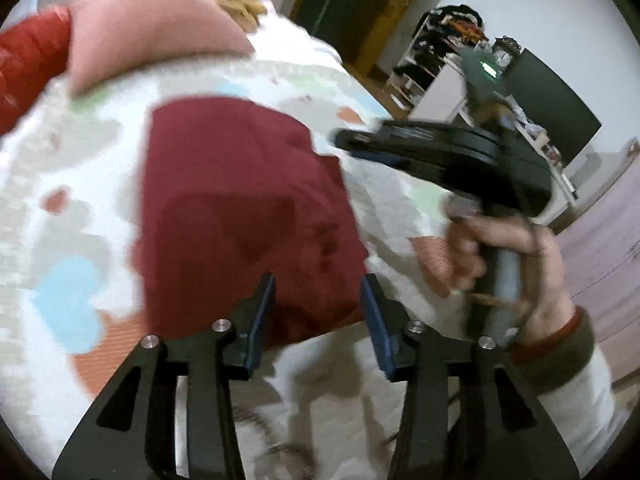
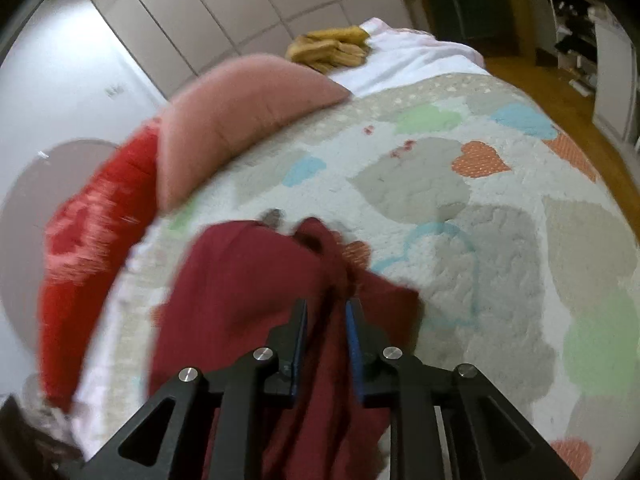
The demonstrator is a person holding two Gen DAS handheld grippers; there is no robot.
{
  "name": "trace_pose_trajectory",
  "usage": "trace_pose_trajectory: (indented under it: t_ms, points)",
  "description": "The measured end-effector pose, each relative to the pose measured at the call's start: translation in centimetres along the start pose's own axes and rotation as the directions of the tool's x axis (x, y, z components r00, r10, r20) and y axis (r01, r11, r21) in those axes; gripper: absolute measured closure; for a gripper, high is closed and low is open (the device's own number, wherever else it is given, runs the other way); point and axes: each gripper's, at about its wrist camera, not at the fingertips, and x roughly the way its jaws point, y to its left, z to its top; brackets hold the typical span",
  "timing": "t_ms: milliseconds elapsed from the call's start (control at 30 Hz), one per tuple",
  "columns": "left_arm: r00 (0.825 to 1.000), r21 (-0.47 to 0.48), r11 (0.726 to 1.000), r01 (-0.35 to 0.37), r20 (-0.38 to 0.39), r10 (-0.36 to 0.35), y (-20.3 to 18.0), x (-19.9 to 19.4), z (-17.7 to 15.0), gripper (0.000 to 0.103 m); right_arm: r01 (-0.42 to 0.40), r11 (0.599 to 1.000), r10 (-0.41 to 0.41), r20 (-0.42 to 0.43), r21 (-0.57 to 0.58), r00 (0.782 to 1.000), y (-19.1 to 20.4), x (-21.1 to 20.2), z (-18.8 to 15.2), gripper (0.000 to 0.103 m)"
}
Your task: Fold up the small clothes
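A dark red garment [image 1: 240, 216] lies on the heart-patterned quilt [image 1: 72, 184] of a bed. My left gripper [image 1: 318, 300] is open, its blue pads just above the garment's near edge, with nothing between them. My right gripper [image 2: 326, 320] is narrowly parted with a bunched fold of the dark red garment [image 2: 248, 292] between its pads, lifting it off the quilt [image 2: 500, 240]. The right gripper [image 1: 340, 140] also shows in the left wrist view, held in a hand at the garment's right side.
A pink pillow [image 2: 240, 120] and a red pillow [image 2: 92, 240] lie at the bed's head. A yellow-brown cloth [image 2: 332, 48] sits on a white sheet at the far end. A wooden floor [image 2: 568, 92] and cluttered shelves [image 1: 452, 52] lie beyond the bed.
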Motion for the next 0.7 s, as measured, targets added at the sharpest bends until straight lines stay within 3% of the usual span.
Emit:
trace_pose_trajectory:
  t_ms: [33, 67, 100, 233, 400, 467, 533, 567, 600, 700]
  points:
    - [0.999, 0.002, 1.0, -0.03, 0.023, 0.03, 0.7, -0.8, -0.3, 0.044, -0.023, 1.0, 0.022, 0.004, 0.005, 1.0, 0.1, -0.8, -0.5, 0.071]
    - [0.997, -0.01, 0.998, -0.067, 0.043, 0.067, 1.5, -1.5, -0.5, 0.041, -0.038, 0.999, 0.038, 0.008, 0.007, 0.999, 0.4, -1.7, -1.0, 0.052]
    - [0.992, -0.035, 0.994, -0.102, 0.065, 0.104, 2.6, -2.0, -0.7, 0.041, -0.058, 0.998, 0.058, 0.014, 0.007, 0.998, 0.6, -2.4, -1.8, 0.041]
    - [0.989, -0.12, 0.984, -0.134, 0.041, 0.14, 5.1, -1.0, -1.3, 0.041, -0.15, 0.988, 0.152, -0.042, 0.036, 0.988, 2.1, -1.9, -3.8, 0.041]
    - [0.984, -0.123, 0.977, -0.174, -0.004, 0.175, 5.9, 0.7, -2.6, 0.041, -0.104, 0.994, 0.108, -0.135, 0.035, 0.985, 3.3, 1.1, -5.4, 0.041]
    - [0.984, -0.118, 0.977, -0.179, -0.019, 0.178, 6.0, 1.3, -3.1, 0.041, -0.119, 0.991, 0.127, -0.148, 0.056, 0.981, 3.3, 2.2, -5.7, 0.041]
    - [0.984, -0.121, 0.976, -0.179, -0.025, 0.177, 6.2, 1.5, -3.2, 0.041, -0.127, 0.99, 0.135, -0.142, 0.067, 0.981, 3.3, 3.0, -5.9, 0.046]
    - [0.984, -0.122, 0.976, -0.18, -0.026, 0.178, 6.2, 1.5, -3.1, 0.041, -0.123, 0.99, 0.131, -0.132, 0.065, 0.983, 3.3, 3.3, -6.0, 0.062]
    - [0.984, -0.122, 0.976, -0.18, -0.025, 0.178, 6.2, 1.5, -3.1, 0.041, -0.114, 0.992, 0.12, -0.122, 0.056, 0.985, 3.3, 3.4, -6.1, 0.072]
    - [0.984, -0.116, 0.978, -0.175, -0.002, 0.176, 6.0, 0.7, -2.7, 0.041, -0.088, 0.996, 0.087, -0.057, -0.016, 0.995, 4.0, 1.7, -6.1, 0.079]
